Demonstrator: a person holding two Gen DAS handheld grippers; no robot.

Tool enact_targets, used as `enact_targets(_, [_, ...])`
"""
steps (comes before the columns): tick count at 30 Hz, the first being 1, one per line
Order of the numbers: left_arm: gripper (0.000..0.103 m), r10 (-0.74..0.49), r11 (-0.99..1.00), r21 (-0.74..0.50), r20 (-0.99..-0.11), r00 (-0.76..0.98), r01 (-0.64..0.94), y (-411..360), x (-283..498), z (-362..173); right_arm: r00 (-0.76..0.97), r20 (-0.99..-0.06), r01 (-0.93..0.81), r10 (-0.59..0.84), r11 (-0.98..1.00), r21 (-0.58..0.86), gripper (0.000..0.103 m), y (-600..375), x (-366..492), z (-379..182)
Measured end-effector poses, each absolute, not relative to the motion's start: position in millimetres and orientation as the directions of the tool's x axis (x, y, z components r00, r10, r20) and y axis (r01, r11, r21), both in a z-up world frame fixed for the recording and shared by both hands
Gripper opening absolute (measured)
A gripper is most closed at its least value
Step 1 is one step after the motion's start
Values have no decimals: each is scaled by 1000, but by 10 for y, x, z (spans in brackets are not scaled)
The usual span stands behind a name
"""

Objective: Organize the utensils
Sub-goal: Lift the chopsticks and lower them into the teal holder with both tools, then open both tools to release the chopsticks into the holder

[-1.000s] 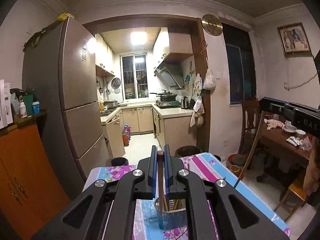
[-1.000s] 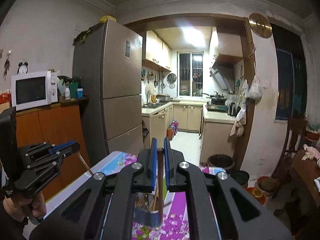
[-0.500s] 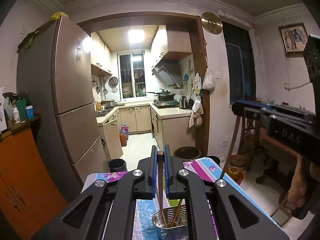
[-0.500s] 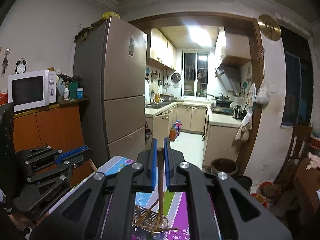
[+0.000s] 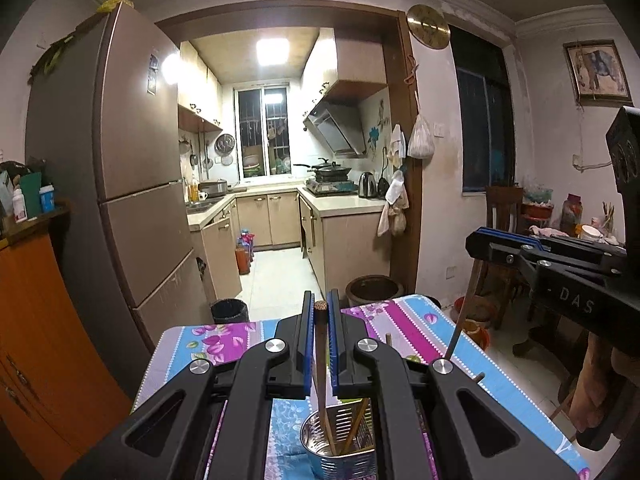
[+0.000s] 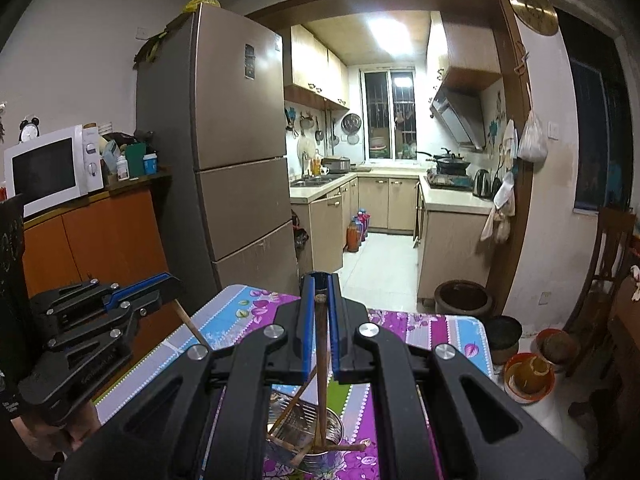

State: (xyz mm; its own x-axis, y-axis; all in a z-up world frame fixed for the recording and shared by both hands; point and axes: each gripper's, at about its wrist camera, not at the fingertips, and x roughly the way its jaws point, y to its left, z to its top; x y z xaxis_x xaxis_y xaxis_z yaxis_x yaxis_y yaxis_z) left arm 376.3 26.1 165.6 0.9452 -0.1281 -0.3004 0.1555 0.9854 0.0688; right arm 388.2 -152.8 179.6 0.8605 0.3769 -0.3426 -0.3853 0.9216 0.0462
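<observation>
The left tongs [image 5: 320, 312] are pinched on 1 brown chopstick [image 5: 322, 364]. The stick stands nearly straight up between the blue pads, and its low end goes down into a shiny metal cup [image 5: 340, 456]. The cup sits on the counter [image 5: 224, 340], which has a bright cloth with purple flowers and blue and pink stripes. More sticks lean inside the cup.

The right tongs [image 6: 320, 292] are also pinched on 1 brown chopstick [image 6: 320, 360]. Its low end reaches into the same metal cup [image 6: 328, 436]. A few other sticks [image 6: 288, 404] lean in this cup, and 1 lies across its rim.

Each camera sees the other tongs off to the side. The right tongs [image 5: 504, 244] show at the right edge with a thin stick hanging down from them. The left tongs [image 6: 132, 300] show at the left edge with a stick slanting down toward the counter [image 6: 440, 332].

Behind the counter stand a tall brown fridge [image 6: 240, 160] and a white microwave [image 6: 48, 168] on an orange cabinet.
</observation>
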Motion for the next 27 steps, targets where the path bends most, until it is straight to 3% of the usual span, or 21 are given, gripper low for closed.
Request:
enact_targets(21, [8, -100, 990, 53, -396, 913, 132, 263, 4099, 1333, 825, -418, -387, 380, 919, 71, 5, -1489, 4147, 1505])
enact_targets(23, [21, -85, 992, 53, -398, 914, 115, 294, 4119, 1298, 820, -426, -385, 382, 919, 83, 9, -1510, 4183, 1474])
enact_targets(24, [34, -81, 992, 53, -393, 916, 110, 307, 4118, 1288, 821, -428, -380, 377, 921, 83, 11, -1521, 4194, 1456])
enact_targets(27, [38, -71, 993, 58, -393, 917, 102, 337, 4112, 1223, 827, -424, -370, 369, 925, 82, 27, -1566, 4183, 1415])
